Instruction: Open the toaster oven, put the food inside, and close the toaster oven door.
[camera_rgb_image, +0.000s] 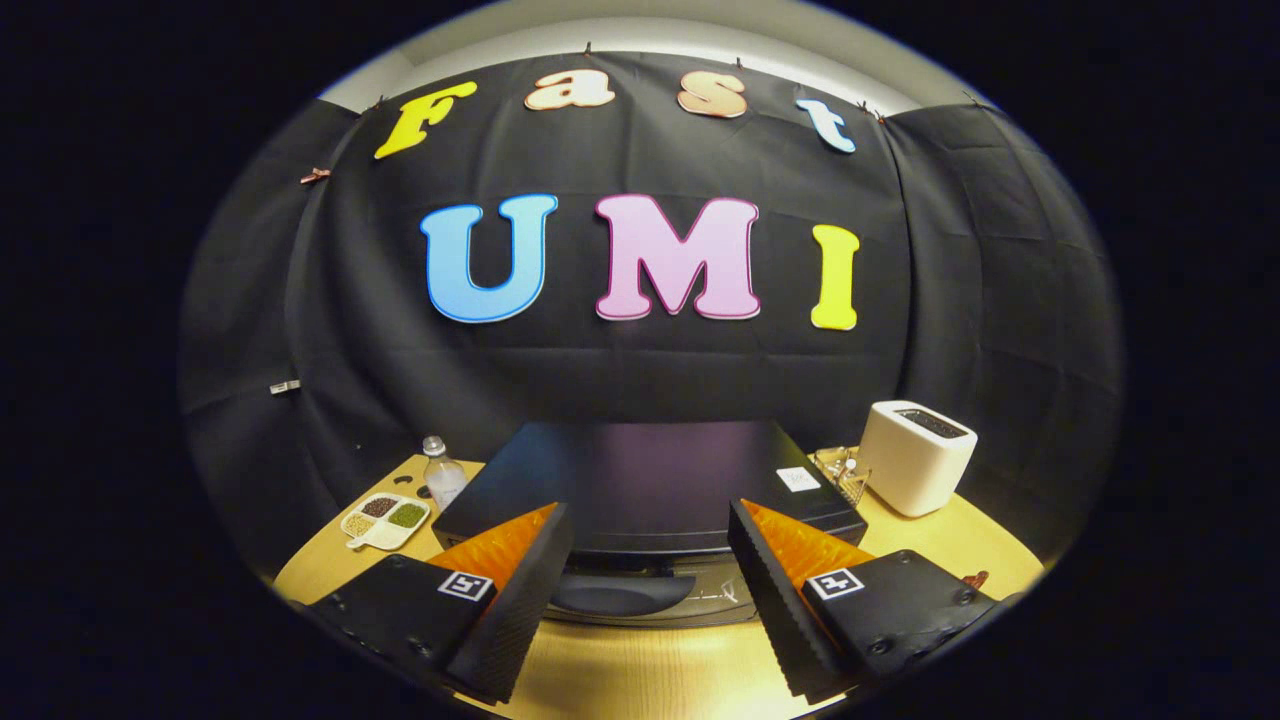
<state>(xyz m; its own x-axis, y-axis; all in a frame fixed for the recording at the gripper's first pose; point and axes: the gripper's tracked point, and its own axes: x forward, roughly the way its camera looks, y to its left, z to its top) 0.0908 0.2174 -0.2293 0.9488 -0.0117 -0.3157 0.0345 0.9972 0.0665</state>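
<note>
toaster oven sits just ahead of your spread, empty gripper; come in high and you miss its door handle.

Staged recording booth: black cloth wall, wooden table, toaster oven, white toaster.
</note>
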